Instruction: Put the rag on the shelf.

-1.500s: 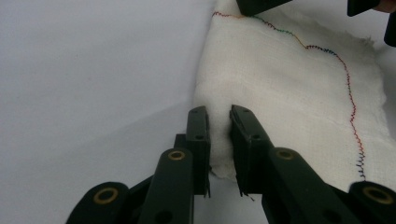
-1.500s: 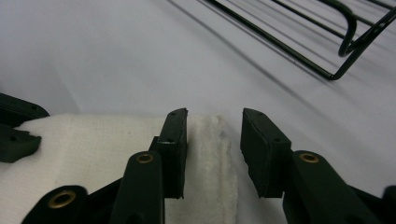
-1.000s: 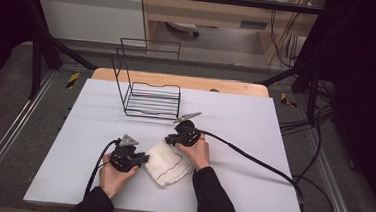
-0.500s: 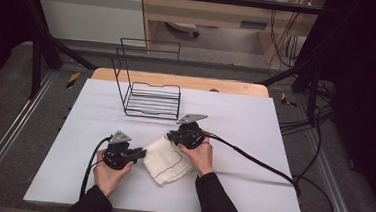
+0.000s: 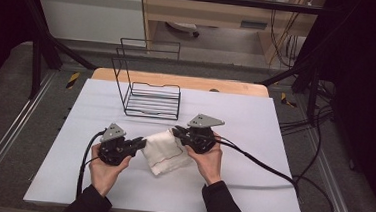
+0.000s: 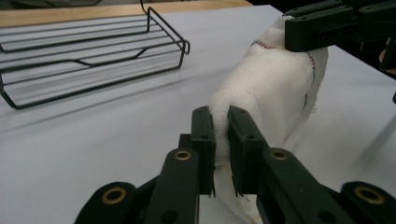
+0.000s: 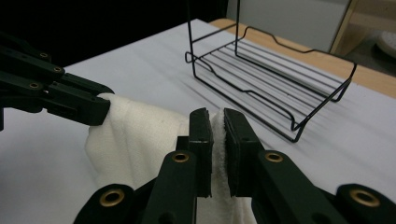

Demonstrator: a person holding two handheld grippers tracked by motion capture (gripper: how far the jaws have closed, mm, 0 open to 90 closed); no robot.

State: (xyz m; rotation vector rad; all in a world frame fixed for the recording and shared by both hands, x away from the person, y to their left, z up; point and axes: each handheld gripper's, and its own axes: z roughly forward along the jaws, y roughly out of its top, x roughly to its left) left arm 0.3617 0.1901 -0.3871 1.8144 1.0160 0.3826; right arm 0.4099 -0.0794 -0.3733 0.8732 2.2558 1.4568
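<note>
A white cloth (image 5: 164, 149) with red stitching hangs between my two grippers, lifted off the white table. My left gripper (image 5: 141, 143) is shut on the cloth's left corner; in the left gripper view the cloth (image 6: 268, 88) is pinched between my jaws (image 6: 222, 135). My right gripper (image 5: 176, 132) is shut on the opposite corner; in the right gripper view the cloth (image 7: 140, 140) is squeezed between the pads (image 7: 217, 135). Each gripper view also shows the other gripper farther off, clamped on the cloth.
A black wire rack (image 5: 149, 91) stands on the table behind the cloth, also seen in the left gripper view (image 6: 88, 51) and right gripper view (image 7: 271, 79). Cables trail from both grippers across the white table (image 5: 255, 115). A wooden strip runs along the far edge.
Both grippers have risen with the cloth and drawn apart, so the cloth has lifted off the table and spread between them.
</note>
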